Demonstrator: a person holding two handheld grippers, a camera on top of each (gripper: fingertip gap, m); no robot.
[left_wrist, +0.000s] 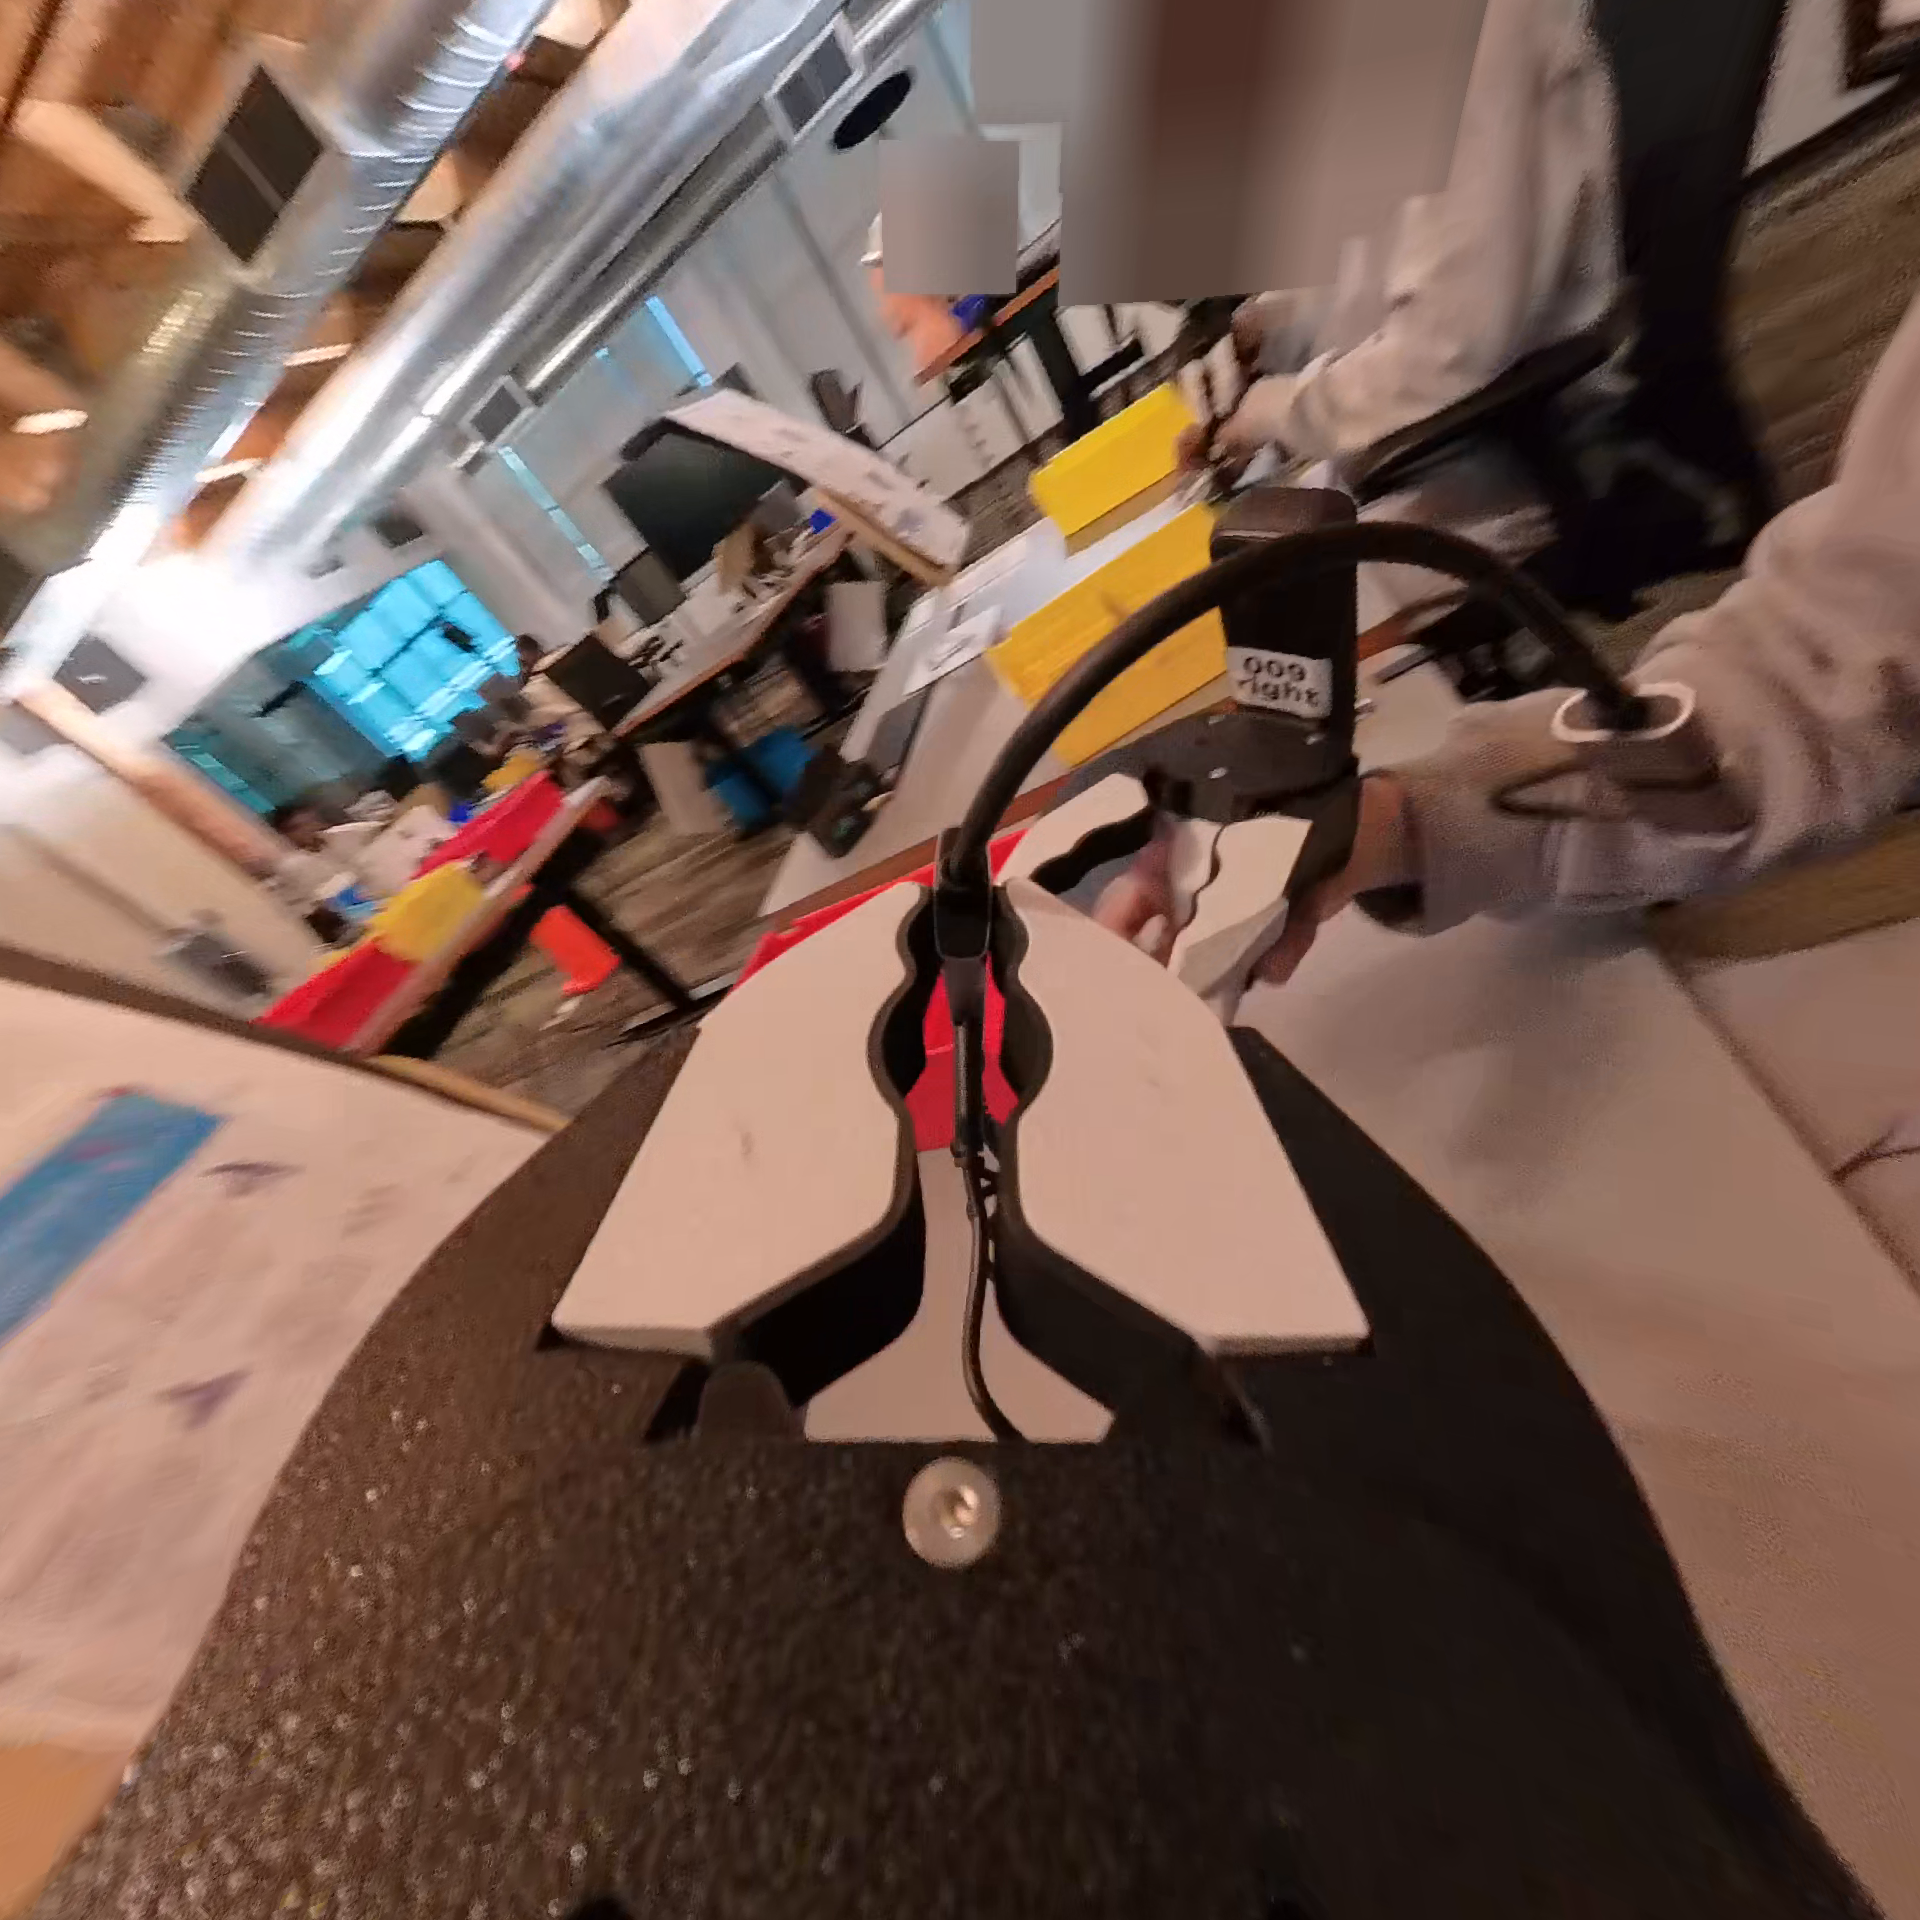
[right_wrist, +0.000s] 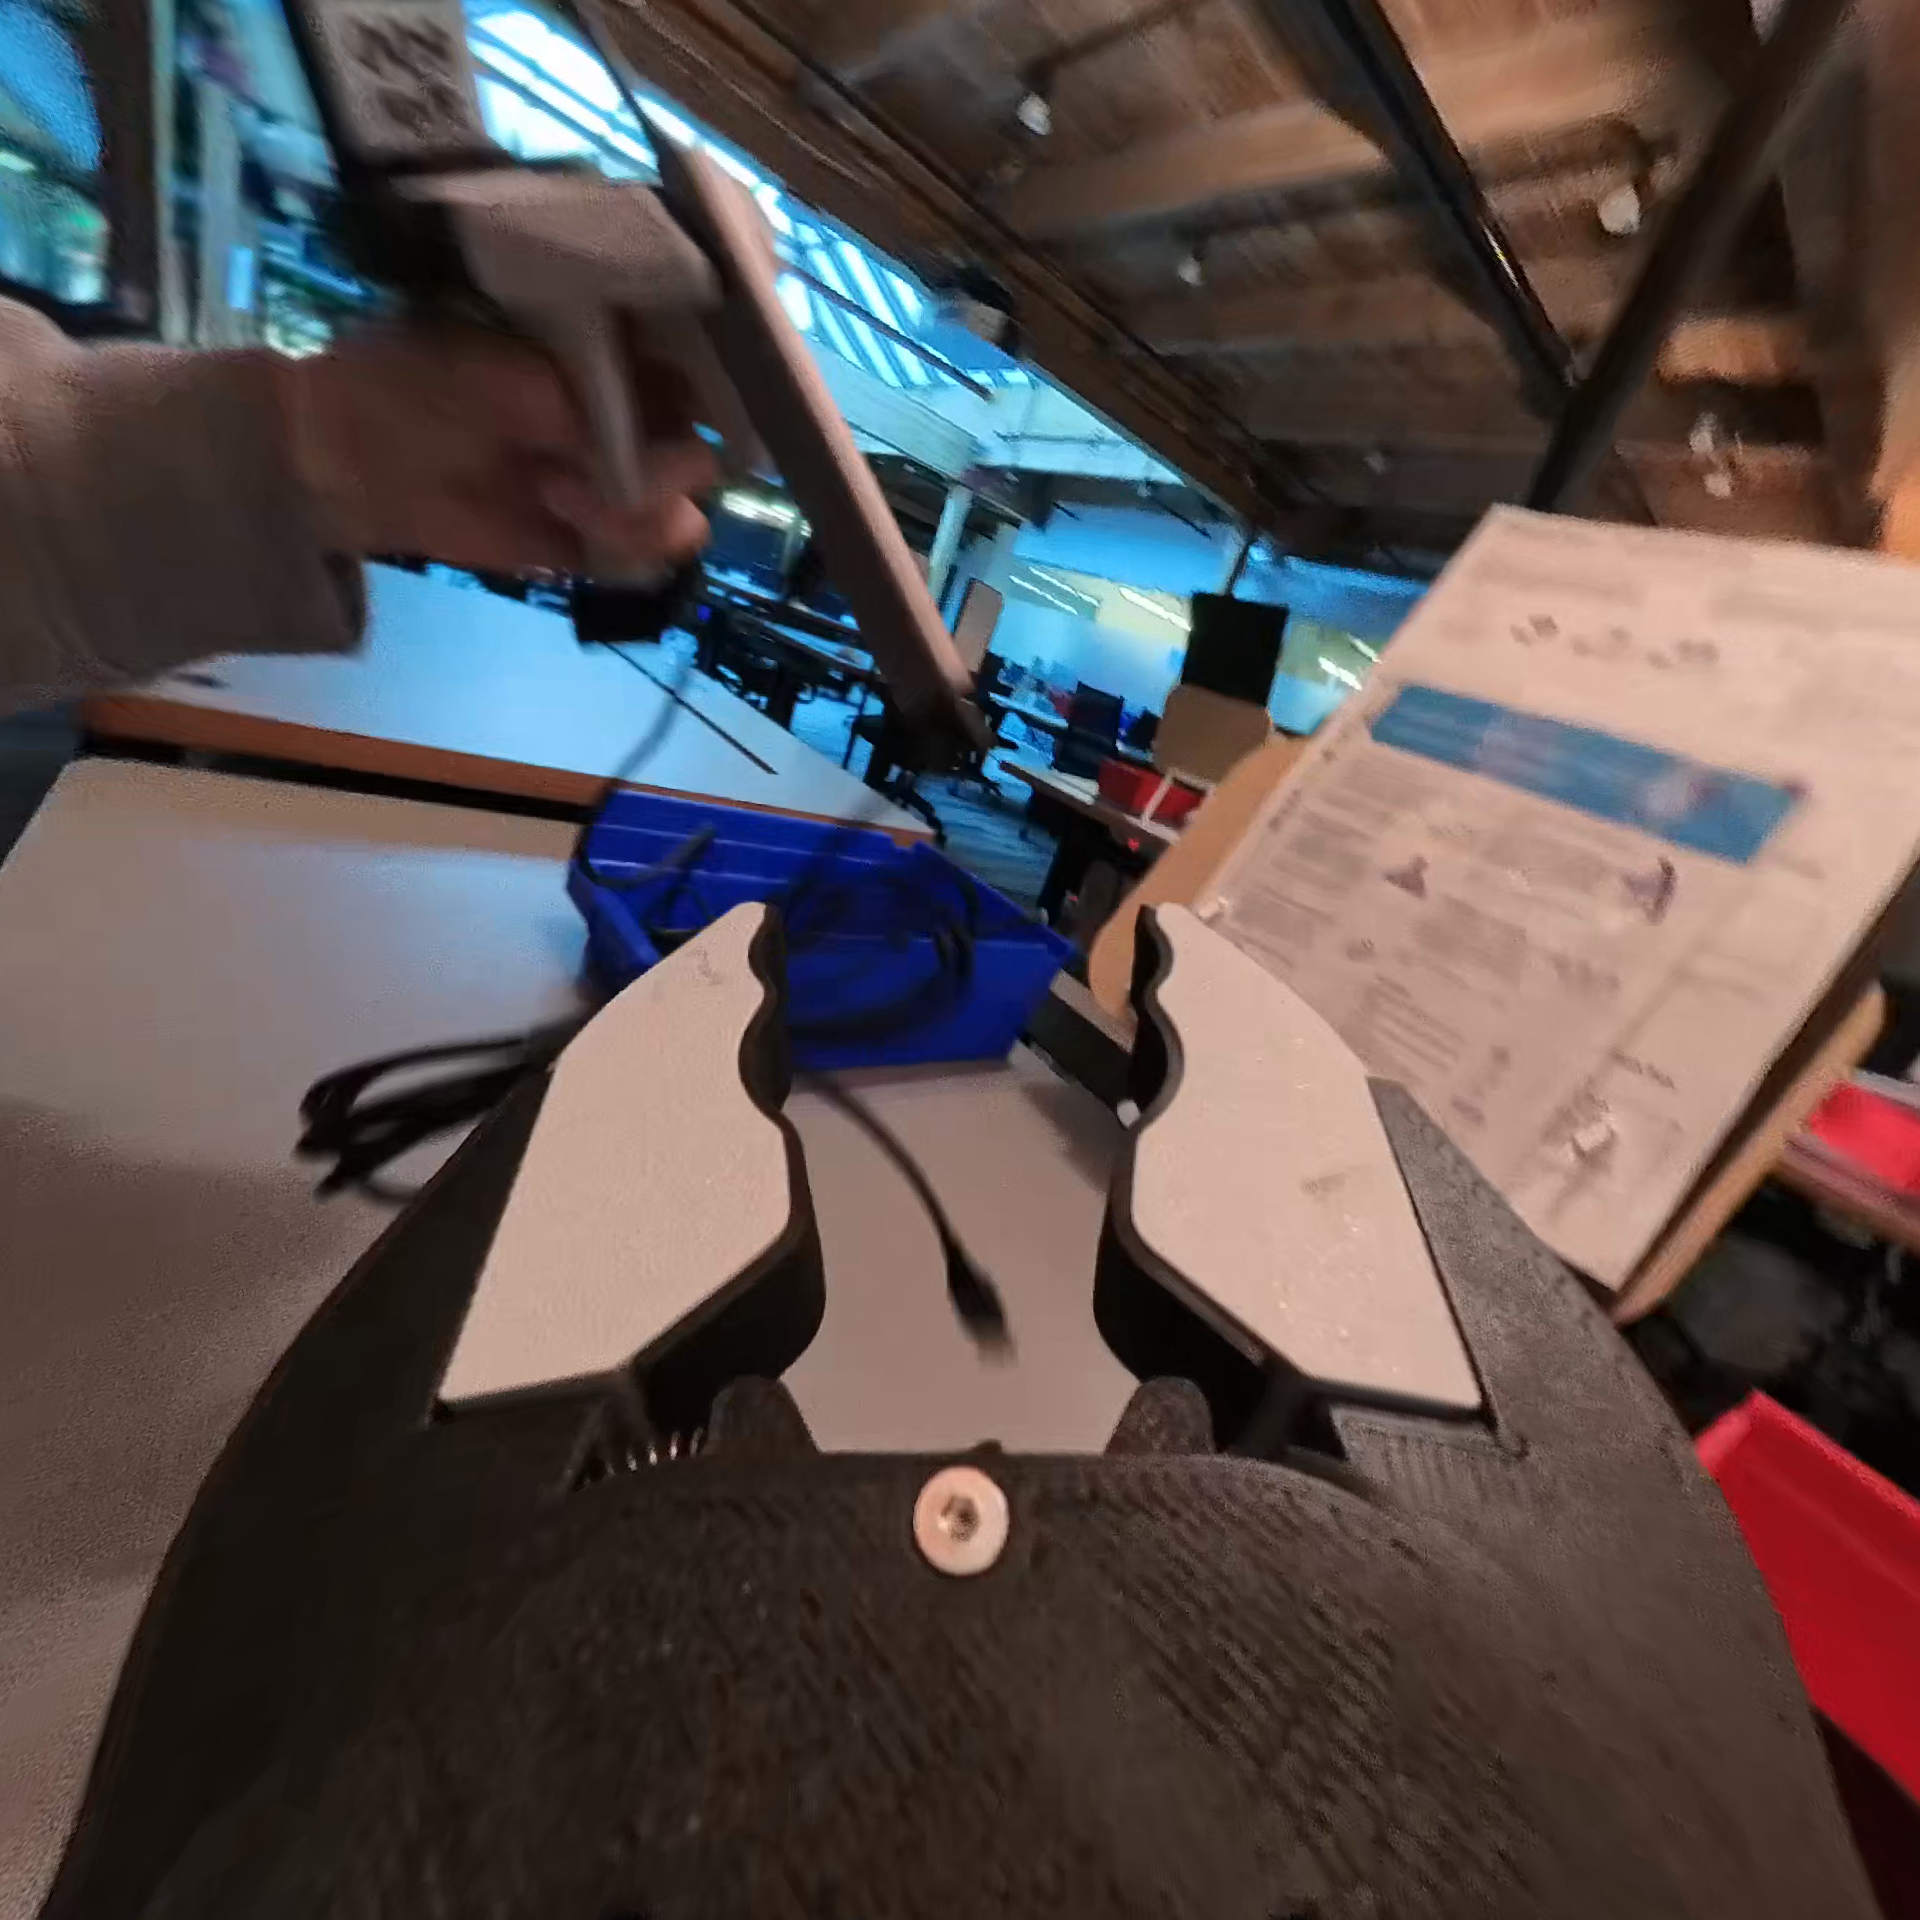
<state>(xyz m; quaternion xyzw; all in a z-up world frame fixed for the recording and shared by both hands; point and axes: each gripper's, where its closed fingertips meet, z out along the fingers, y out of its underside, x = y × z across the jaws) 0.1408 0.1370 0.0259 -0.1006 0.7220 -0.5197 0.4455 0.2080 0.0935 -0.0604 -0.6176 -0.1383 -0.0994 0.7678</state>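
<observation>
My left gripper (left_wrist: 961, 904) is shut on a black cable (left_wrist: 1023, 732), pinched at the fingertips. The cable arcs up and to the right towards a person's sleeve (left_wrist: 1766, 665). My right gripper (left_wrist: 1174, 883) shows beyond it, held in a hand. In the right wrist view my right gripper (right_wrist: 951, 925) is open and empty above the grey table (right_wrist: 208, 1039). A black cable end with a plug (right_wrist: 971, 1299) lies on the table between its fingers, touching neither. A hand (right_wrist: 468, 457) holds the blurred left gripper at the upper left.
A blue bin (right_wrist: 997, 987) with black cables stands just past the right fingertips. A loose coil of black cable (right_wrist: 395, 1091) lies to the left. A tilted board with a printed sheet (right_wrist: 1538, 883) stands at the right, with a red bin (right_wrist: 1829, 1558) below it. Yellow bins (left_wrist: 1112, 623) and a red bin (left_wrist: 945, 1049) lie ahead. My right fingertips sit around 12 cm from my left ones.
</observation>
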